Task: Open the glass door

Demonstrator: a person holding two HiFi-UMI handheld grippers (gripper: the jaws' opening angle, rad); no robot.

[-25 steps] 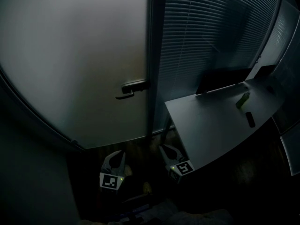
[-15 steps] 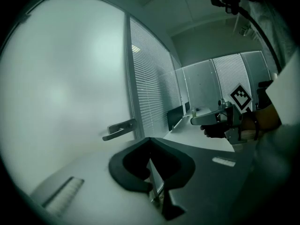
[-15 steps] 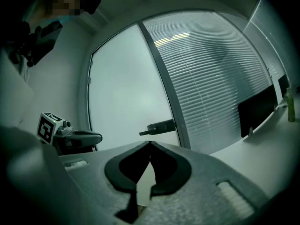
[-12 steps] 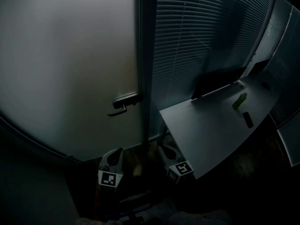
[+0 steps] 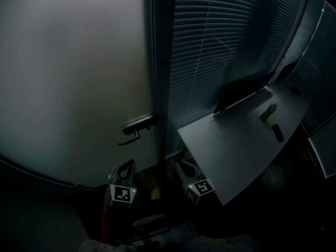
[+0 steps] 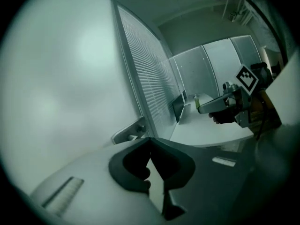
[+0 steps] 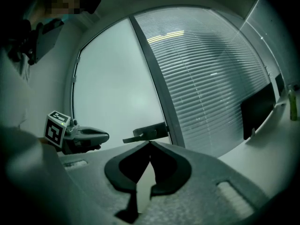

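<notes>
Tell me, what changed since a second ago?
The left gripper and right gripper have come closer to the door handle, which now sits lower and further left in the head view. Nothing was grabbed or let go. Both grippers stay shut and empty, the glass door is still closed, and the desk looks unchanged.

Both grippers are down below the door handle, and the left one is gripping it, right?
No. The left gripper and right gripper are below the door handle, but the left one is shut on nothing, short of it, as the left gripper view shows.
</notes>
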